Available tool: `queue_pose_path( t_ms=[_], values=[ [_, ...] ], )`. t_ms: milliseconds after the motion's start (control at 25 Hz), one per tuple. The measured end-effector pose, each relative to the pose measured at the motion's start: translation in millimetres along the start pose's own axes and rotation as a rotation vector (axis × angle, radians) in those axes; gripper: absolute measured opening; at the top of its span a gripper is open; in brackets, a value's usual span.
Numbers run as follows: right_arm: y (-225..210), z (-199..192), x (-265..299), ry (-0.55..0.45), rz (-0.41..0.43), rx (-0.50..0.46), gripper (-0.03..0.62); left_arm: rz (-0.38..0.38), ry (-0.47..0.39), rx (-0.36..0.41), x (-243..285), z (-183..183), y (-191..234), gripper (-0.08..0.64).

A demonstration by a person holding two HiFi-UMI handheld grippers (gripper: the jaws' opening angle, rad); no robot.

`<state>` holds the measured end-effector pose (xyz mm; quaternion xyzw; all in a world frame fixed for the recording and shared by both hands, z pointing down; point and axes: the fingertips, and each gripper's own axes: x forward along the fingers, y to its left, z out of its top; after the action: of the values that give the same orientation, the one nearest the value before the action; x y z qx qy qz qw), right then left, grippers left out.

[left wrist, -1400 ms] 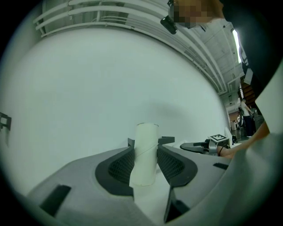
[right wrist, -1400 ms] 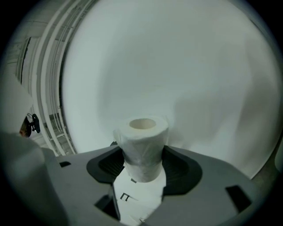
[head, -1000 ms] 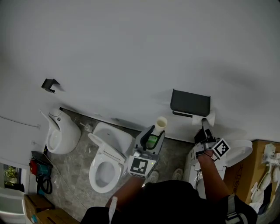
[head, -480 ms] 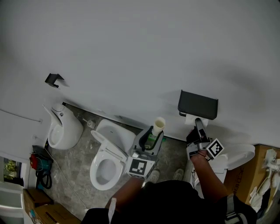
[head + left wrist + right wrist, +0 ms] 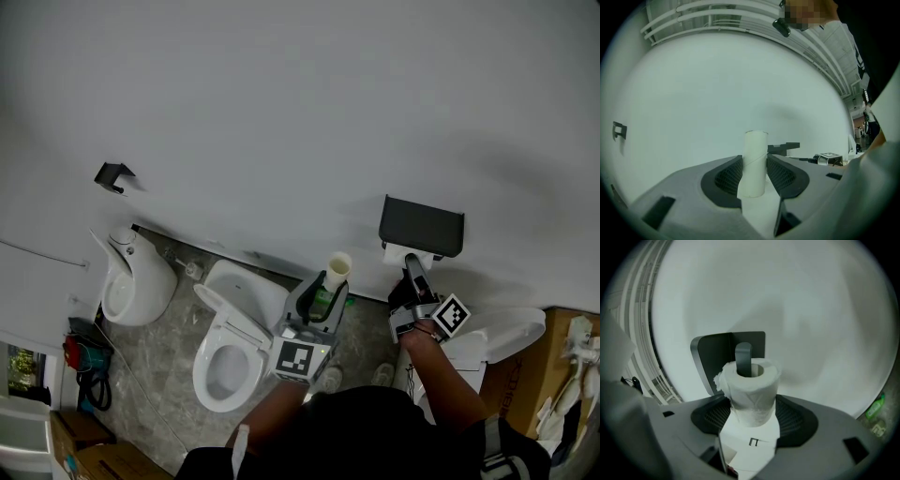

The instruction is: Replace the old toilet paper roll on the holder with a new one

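Head view: toilet (image 5: 228, 349), urinal (image 5: 131, 281) left of holder (image 5: 422, 226).
Left gripper (image 5: 754, 171): pinches empty tube (image 5: 754, 154).
Right gripper (image 5: 752, 417): pinches new roll (image 5: 753, 387), holder arm (image 5: 743, 357) in its core.

Wearing black short-sleeved top (image 5: 375, 431), w/ white stripes across rt sleeve (image 5: 497, 448). Sporting grey moulded left claw (image 5: 328, 286) w/ black mesh-textured pads (image 5: 729, 176), green patch (image 5: 325, 302) inside body. Bearing same grey/black build on right claw (image 5: 411, 269). Carrying blk-&-wht square-marker cube on each: left (image 5: 300, 356), rt (image 5: 450, 316). Showing small dark rectangular slots (image 5: 661, 211) in both shells, plus tiny bracket-shaped mark (image 5: 753, 441) on white plate (image 5: 750, 455) betw. right claw's pads.
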<state>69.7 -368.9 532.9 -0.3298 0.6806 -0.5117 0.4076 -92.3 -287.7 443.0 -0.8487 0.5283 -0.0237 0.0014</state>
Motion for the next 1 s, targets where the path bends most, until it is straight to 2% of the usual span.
queue_pose_path(
  t_ms=[120, 280, 480, 560, 720, 800, 1000],
  values=[
    [-3.7, -4.2, -4.0, 0.037, -0.027, -0.027, 0.293, -0.009, -0.031, -0.027, 2.2, 0.5, -5.0, 0.16],
    [-3.1, -5.3, -9.6, 0.066, -0.044, -0.083, 0.316, -0.028, -0.054, -0.001, 5.4, 0.7, -7.7, 0.16],
    [1.3, -4.9, -22.4, 0.089, -0.064, -0.175, 0.328, -0.05, -0.064, -0.009, 9.6, 0.1, -13.5, 0.16],
    [10.3, -5.7, -27.6, 0.121, -0.071, -0.295, 0.328, -0.062, -0.067, -0.015, 12.6, 1.6, -16.1, 0.16],
    [22.9, -0.8, -46.5, 0.19, -0.146, -0.656, 0.328, -0.083, -0.05, -0.024, 18.8, 2.0, -23.6, 0.16],
    [33.1, 3.0, -53.3, 0.213, -0.167, -0.819, 0.328, -0.103, -0.068, -0.023, 22.8, 3.5, -29.0, 0.16],
    [59.5, 10.9, -63.9, 0.243, -0.201, -1.125, 0.327, -0.134, -0.068, -0.028, 28.8, 2.6, -39.2, 0.16]
  ],
)
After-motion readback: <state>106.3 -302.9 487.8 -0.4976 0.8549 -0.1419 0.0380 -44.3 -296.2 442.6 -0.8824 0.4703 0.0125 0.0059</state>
